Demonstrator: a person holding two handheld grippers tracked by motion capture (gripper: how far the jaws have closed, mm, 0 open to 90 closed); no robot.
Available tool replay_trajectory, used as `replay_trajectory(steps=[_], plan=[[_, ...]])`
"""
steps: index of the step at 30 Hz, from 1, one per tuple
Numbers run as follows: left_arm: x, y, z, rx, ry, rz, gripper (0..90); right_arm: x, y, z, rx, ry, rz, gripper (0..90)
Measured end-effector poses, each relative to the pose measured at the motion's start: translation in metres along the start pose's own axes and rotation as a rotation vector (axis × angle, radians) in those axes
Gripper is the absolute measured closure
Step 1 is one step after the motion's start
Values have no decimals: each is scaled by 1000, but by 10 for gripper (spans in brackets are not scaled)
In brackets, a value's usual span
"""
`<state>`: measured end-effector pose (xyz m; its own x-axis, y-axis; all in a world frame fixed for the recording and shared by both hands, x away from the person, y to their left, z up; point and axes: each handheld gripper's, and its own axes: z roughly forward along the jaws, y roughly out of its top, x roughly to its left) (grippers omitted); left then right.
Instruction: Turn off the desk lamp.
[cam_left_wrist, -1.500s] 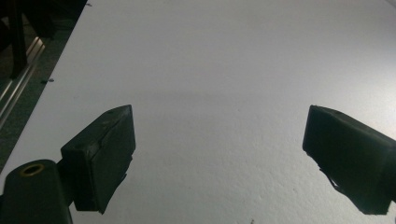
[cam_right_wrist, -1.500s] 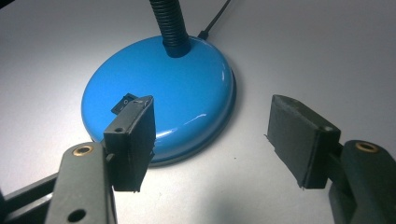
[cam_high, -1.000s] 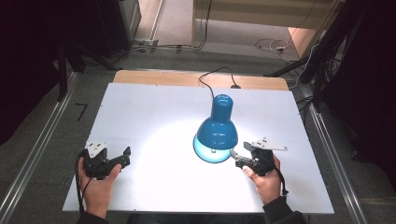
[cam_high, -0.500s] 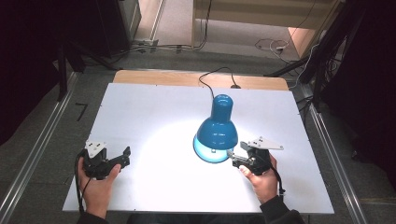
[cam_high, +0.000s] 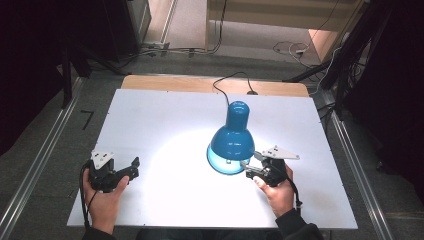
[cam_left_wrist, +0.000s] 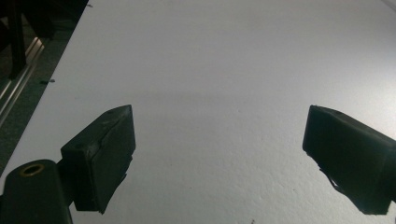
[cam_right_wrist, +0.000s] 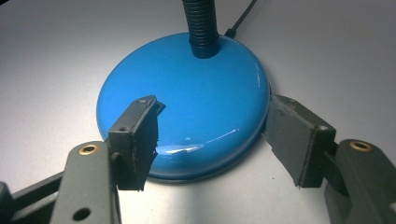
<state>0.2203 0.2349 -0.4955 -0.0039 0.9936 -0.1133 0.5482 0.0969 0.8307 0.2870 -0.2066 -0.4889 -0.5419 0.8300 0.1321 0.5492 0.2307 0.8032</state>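
A blue desk lamp (cam_high: 234, 142) stands lit on the white table (cam_high: 150, 120), its shade pointing down at the near middle. In the right gripper view its round blue base (cam_right_wrist: 201, 93) carries a black ribbed neck (cam_right_wrist: 201, 23). My right gripper (cam_high: 246, 169) is at the lamp's right side, open. There its jaws (cam_right_wrist: 212, 105) flank the near part of the base, the left one over its top and the right one at its rim. My left gripper (cam_high: 133, 169) rests near the front left, open (cam_left_wrist: 218, 116) over bare table.
The lamp's black cable (cam_high: 225, 80) runs off the far edge over a wooden strip (cam_high: 165, 82). Metal rails (cam_high: 45, 150) line both sides of the table, and dark floor with more cables lies beyond. A bright pool of light falls left of the shade.
My right gripper has edged slightly left, closer to the lamp. The left gripper and the lamp have kept still.
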Motion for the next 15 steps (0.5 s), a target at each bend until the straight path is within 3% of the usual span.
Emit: replay_trajectory(steps=[5, 10, 15], plan=[[0, 0, 0, 0, -2, 0, 103, 2, 0, 3, 2, -3, -7, 365], [0, 0, 0, 0, -3, 1, 103, 5, 1, 3, -35, 24, -26, 664], [0, 0, 0, 0, -2, 1, 103, 11, 2, 7, -54, 56, -18, 875]])
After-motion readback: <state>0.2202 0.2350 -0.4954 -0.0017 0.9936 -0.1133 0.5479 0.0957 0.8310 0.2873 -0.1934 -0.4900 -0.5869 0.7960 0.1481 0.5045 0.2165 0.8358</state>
